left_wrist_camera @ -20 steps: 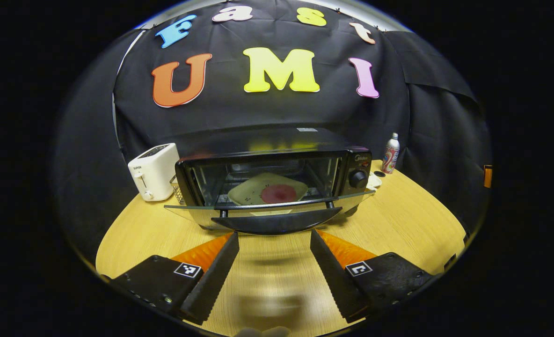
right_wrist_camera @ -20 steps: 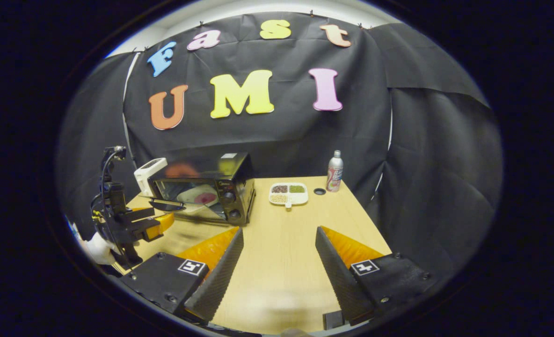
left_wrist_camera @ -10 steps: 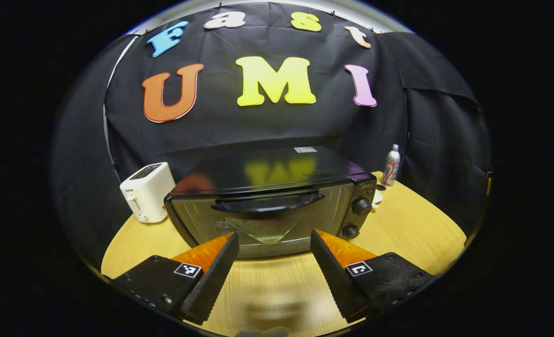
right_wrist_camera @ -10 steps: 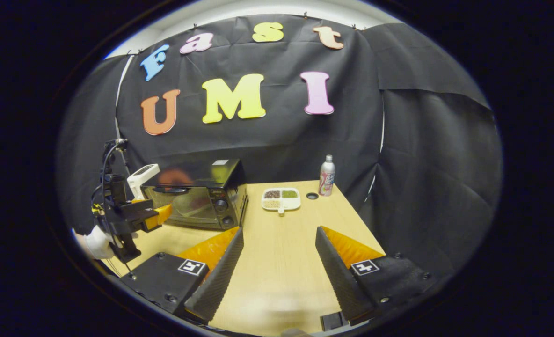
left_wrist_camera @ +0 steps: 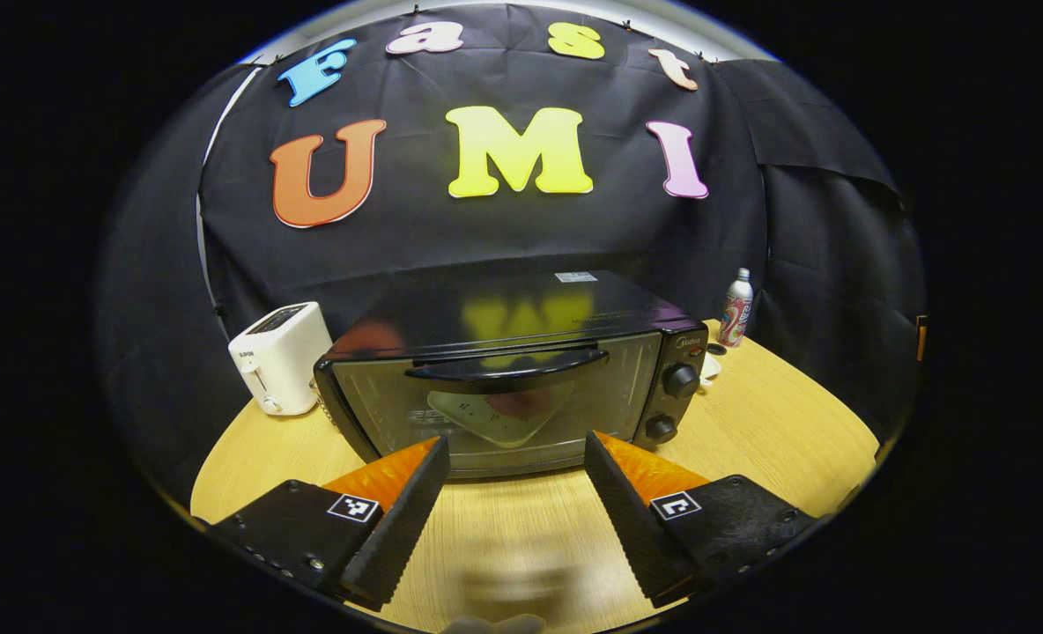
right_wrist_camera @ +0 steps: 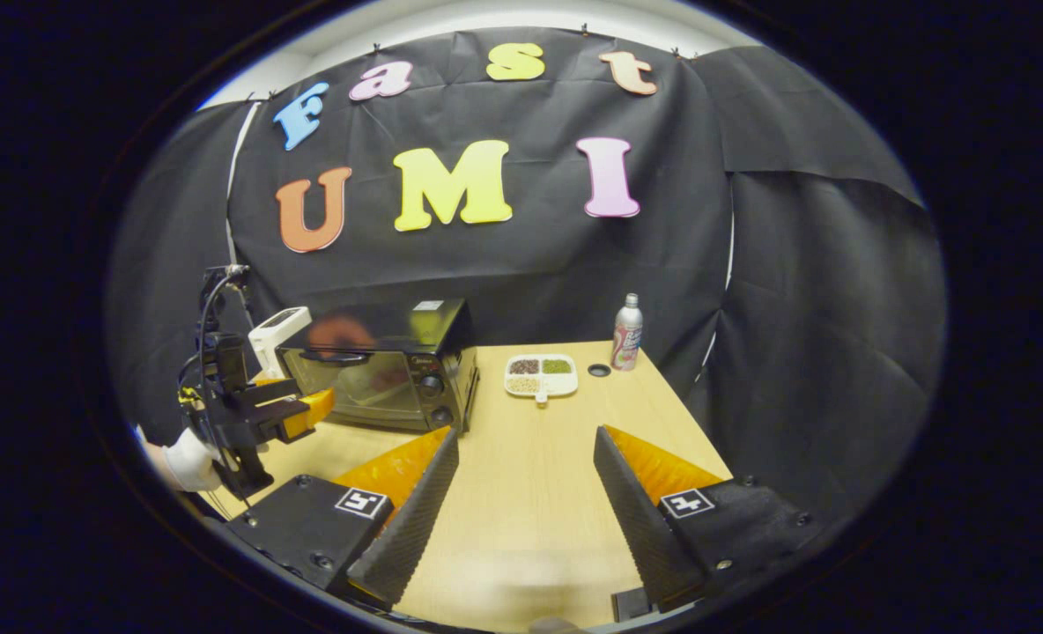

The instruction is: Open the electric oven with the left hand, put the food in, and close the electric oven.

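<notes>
The black electric oven (left_wrist_camera: 504, 370) stands straight ahead in the left gripper view with its glass door shut and its curved handle (left_wrist_camera: 506, 369) up. Through the glass I see a pale plate with red food (left_wrist_camera: 499, 414) inside. My left gripper (left_wrist_camera: 513, 497) hangs open just in front of the door, touching nothing. In the right gripper view the oven (right_wrist_camera: 380, 370) sits far left, with the left gripper (right_wrist_camera: 297, 414) and a gloved hand (right_wrist_camera: 182, 458) before it. My right gripper (right_wrist_camera: 526, 506) is open over bare table, holding nothing.
A white toaster (left_wrist_camera: 279, 357) stands left of the oven. A white divided dish of grains (right_wrist_camera: 541, 376), a small dark cap (right_wrist_camera: 599, 371) and a can (right_wrist_camera: 627, 332) sit right of the oven near the back wall. The wooden table (right_wrist_camera: 539, 475) ends at the cloth wall.
The oven door has swung up from lying flat open to fully shut. The left gripper has risen and now sits slightly back from the door. The right gripper barely shifted.
</notes>
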